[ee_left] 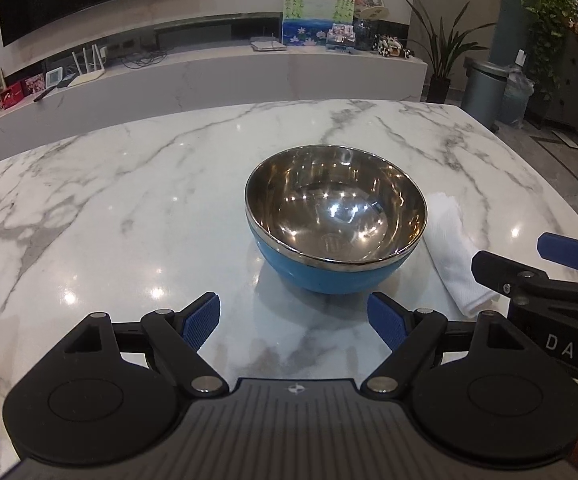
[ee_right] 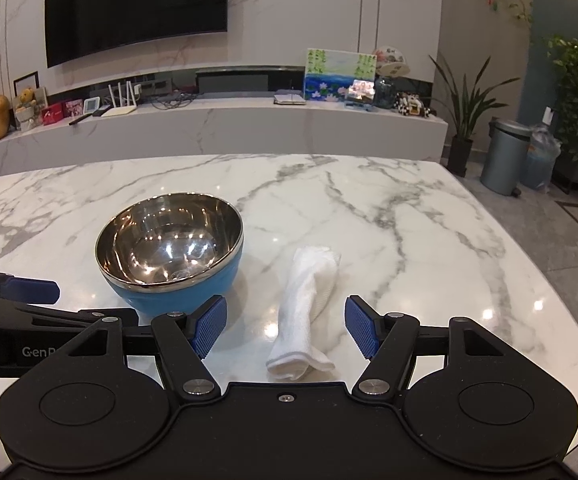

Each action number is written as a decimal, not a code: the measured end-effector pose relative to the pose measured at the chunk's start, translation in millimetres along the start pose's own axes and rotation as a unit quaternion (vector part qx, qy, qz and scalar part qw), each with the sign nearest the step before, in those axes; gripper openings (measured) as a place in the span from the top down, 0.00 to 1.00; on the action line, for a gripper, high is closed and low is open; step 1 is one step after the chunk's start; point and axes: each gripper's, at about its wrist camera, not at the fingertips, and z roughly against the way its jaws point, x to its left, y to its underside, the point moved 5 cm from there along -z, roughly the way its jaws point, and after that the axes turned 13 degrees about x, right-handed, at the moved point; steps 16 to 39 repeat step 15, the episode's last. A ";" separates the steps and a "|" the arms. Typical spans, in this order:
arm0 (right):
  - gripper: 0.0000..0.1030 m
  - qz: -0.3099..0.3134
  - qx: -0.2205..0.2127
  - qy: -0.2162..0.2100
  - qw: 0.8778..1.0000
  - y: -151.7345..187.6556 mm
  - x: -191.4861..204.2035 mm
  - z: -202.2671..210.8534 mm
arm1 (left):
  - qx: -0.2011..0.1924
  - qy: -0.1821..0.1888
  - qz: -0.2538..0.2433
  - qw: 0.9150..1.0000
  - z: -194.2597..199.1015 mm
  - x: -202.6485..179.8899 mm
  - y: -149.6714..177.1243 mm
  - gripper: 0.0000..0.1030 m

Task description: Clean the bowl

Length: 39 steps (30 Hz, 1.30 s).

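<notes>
Both hand-held grippers hover low over the near edge of a white marble table [ee_right: 409, 216], angled downward, side by side. Nearest, the left gripper [ee_left: 293, 322] has its blue pads spread wide with nothing between them. Just to its right, the right gripper [ee_right: 285, 326] is likewise spread, its pads either side of the near end of a rolled white cloth [ee_right: 307, 308] without touching it. Slightly farther, left of the cloth, stands the bowl [ee_right: 171, 246] — blue outside, shiny steel inside, upright. Beyond the table — a long marble shelf [ee_right: 249, 128] and a dark wall screen [ee_right: 135, 8].
</notes>
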 end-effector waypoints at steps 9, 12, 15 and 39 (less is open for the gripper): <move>0.39 0.001 0.002 -0.001 1.000 -0.8 -0.4 1.9 | 0.012 0.004 0.006 1.000 -2.4 1.8 1.0 0.22; 0.39 0.000 0.003 -0.003 1.000 1.3 -0.1 2.6 | 0.013 0.004 0.008 1.000 -2.4 2.5 1.6 0.22; 0.39 0.001 0.004 -0.004 1.000 1.3 0.4 2.5 | 0.014 0.003 0.008 1.000 -2.4 2.6 2.3 0.22; 0.39 0.001 0.004 -0.004 1.000 1.3 0.4 2.5 | 0.014 0.003 0.008 1.000 -2.4 2.6 2.3 0.22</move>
